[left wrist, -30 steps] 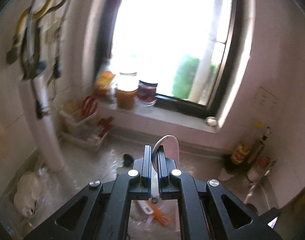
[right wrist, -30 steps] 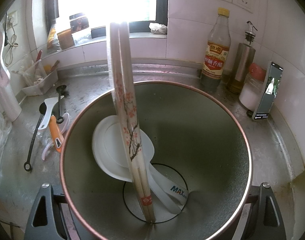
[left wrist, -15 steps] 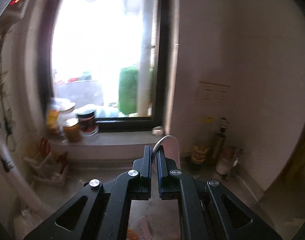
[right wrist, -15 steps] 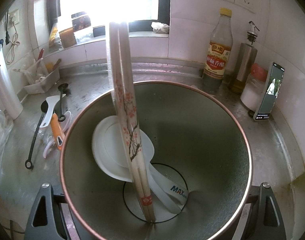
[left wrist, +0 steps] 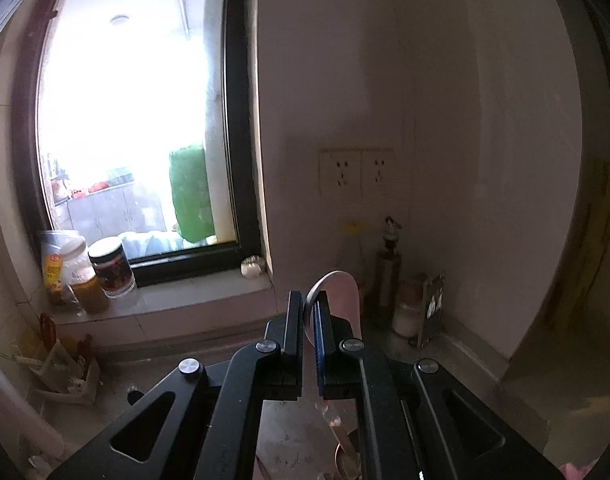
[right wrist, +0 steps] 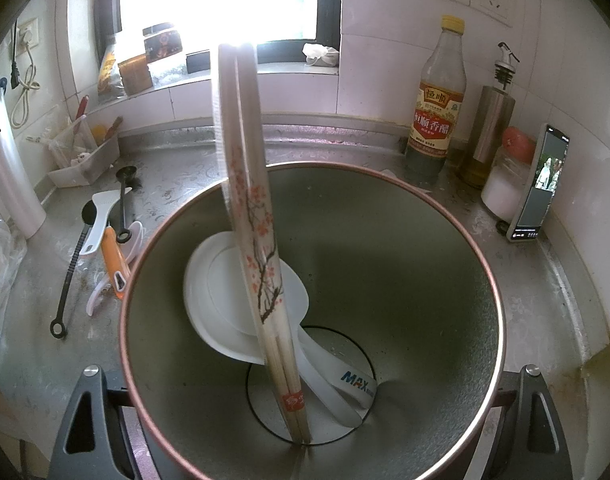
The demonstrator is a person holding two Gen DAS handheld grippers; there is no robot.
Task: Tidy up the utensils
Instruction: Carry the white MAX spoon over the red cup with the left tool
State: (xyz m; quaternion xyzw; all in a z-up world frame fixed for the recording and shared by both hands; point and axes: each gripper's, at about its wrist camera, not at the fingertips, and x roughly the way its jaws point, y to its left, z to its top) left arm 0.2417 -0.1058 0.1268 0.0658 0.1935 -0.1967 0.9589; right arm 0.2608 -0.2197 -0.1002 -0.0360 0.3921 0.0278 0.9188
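Note:
My left gripper (left wrist: 309, 300) is shut on a pale pink spoon (left wrist: 343, 292), whose rounded end sticks up past the jaws; it is held above the counter, facing the window corner. My right gripper (right wrist: 309, 420) is shut on a wide metal cup with a copper rim (right wrist: 405, 264), one finger (right wrist: 93, 392) on each side of it. Blossom-patterned chopsticks (right wrist: 257, 240) and a white rice paddle (right wrist: 221, 300) stand inside the cup. On the counter to its left lie a long black spoon (right wrist: 75, 256), a small black scoop (right wrist: 126, 196), a white rice scoop (right wrist: 101, 212) and an orange peeler (right wrist: 115, 256).
A vinegar bottle (right wrist: 437, 108), a steel oil dispenser (right wrist: 491, 120), a white jar (right wrist: 505, 192) and a propped phone (right wrist: 539, 188) line the back right wall. A plastic bin (right wrist: 85, 156) sits at the back left. Jars (right wrist: 161, 46) stand on the windowsill.
The left wrist view has swung right and upward, from the counter's left corner to the window edge and wall sockets, with the pink spoon still in its jaws. The right gripper and cup stayed put.

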